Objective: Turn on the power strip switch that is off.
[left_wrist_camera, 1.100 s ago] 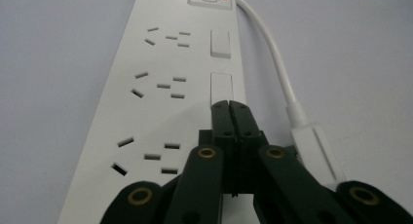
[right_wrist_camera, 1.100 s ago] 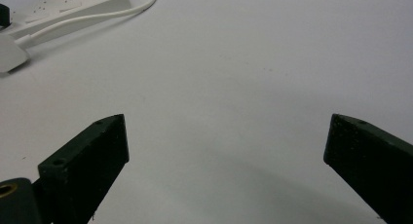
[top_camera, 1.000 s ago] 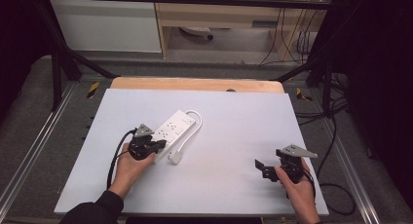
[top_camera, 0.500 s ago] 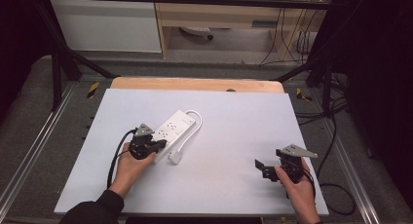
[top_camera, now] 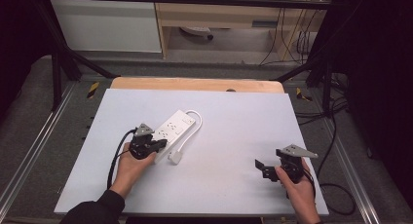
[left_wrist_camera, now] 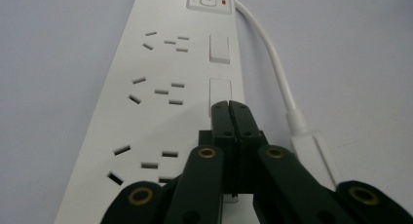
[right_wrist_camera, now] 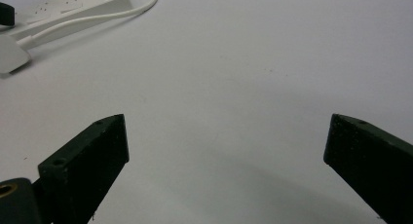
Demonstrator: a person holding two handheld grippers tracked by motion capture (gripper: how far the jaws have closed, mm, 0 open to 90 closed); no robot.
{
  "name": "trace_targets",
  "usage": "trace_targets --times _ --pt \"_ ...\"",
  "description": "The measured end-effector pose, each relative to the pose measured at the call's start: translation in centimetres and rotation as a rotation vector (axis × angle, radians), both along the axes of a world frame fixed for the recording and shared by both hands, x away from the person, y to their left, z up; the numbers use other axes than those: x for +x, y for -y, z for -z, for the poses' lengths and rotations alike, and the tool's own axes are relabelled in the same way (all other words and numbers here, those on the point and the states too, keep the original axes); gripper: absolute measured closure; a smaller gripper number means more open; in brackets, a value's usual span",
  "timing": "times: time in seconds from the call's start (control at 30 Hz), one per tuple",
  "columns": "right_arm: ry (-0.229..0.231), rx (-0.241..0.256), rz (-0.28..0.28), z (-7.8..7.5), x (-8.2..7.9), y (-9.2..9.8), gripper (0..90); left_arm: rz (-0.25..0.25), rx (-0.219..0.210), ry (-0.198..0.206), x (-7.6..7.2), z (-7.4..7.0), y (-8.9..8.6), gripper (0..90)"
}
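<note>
The power strip (top_camera: 171, 131) lies left of centre on the table (top_camera: 234, 131), long axis running away from the left hand-held gripper (left_wrist_camera: 229, 104), whose closed jaws sit right over its rocker switches (empty, I think). Right hand-held gripper (top_camera: 259, 167) sits wide open, well apart.
</note>
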State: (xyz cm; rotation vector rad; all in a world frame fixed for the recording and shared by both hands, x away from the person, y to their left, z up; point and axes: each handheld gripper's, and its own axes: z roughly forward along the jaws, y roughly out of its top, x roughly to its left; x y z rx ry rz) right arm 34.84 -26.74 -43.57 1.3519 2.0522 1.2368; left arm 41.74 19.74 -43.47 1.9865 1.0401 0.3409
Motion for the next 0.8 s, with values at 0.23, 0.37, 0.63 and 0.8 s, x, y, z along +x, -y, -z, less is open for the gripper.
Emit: trace_targets --times 0.23,0.37,0.63,0.8 --pt "0.0 0.0 0.0 0.0 -0.01 -0.01 3.0 -0.002 -0.001 0.003 0.01 -0.05 -0.04 90.0" --pt "-0.002 0.0 0.0 -0.02 -0.02 0.01 3.0 -0.003 -0.004 0.007 0.02 -0.08 -0.04 90.0" --pt "0.0 0.0 0.001 -0.02 -0.02 0.01 3.0 -0.006 -0.011 0.008 0.01 -0.16 -0.04 88.4" --pt "0.0 0.0 0.001 -0.02 -0.02 0.0 3.0 -0.009 -0.015 0.017 -0.01 -0.28 0.04 85.6"
